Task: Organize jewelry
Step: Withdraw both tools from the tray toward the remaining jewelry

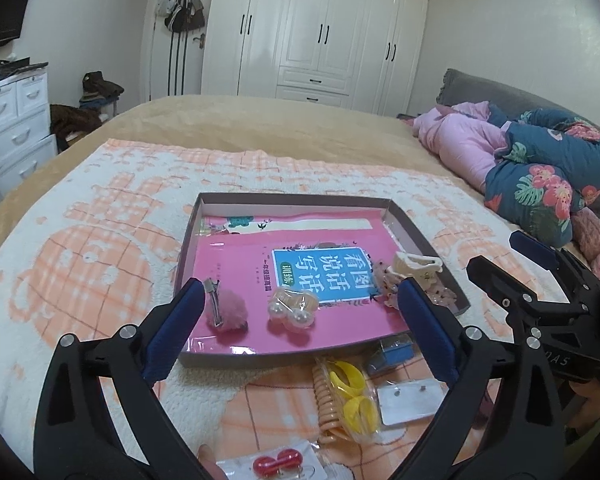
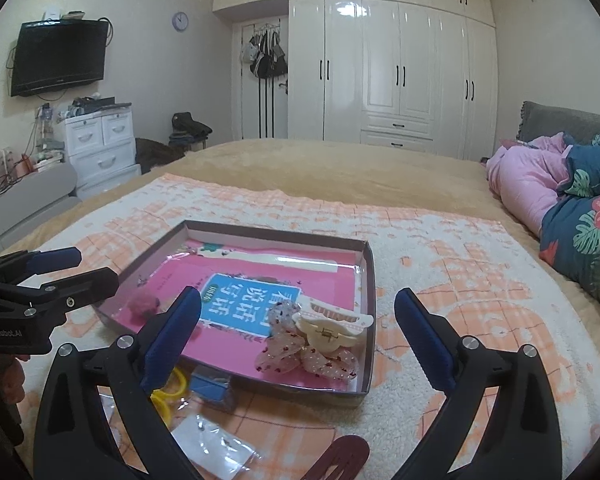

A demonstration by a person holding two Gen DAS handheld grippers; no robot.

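Observation:
A shallow box lid (image 1: 404, 224) lined with a pink book lies on the bed (image 2: 366, 280). Inside are a pink pompom hair clip (image 1: 225, 312), bagged pearl earrings (image 1: 292, 307), a cream claw clip (image 1: 418, 266) (image 2: 327, 327) and a sheer dotted bow (image 2: 288, 350). In front of the box lie yellow rings in a bag (image 1: 350, 392), an orange coil tie (image 1: 326, 400), an earring card (image 1: 410, 398), a blue box (image 1: 396, 350) and red beads (image 1: 278, 460). My left gripper (image 1: 300, 332) is open and empty over the box's near edge. My right gripper (image 2: 300, 340) is open and empty above the bow.
The box sits on an orange-and-white blanket (image 1: 100, 240). Pink and floral bedding (image 1: 540, 168) is piled at the right. A dark red hair clip (image 2: 340, 460) lies near the front edge. White wardrobes (image 2: 380, 60) and a white drawer unit (image 2: 100, 148) stand beyond the bed.

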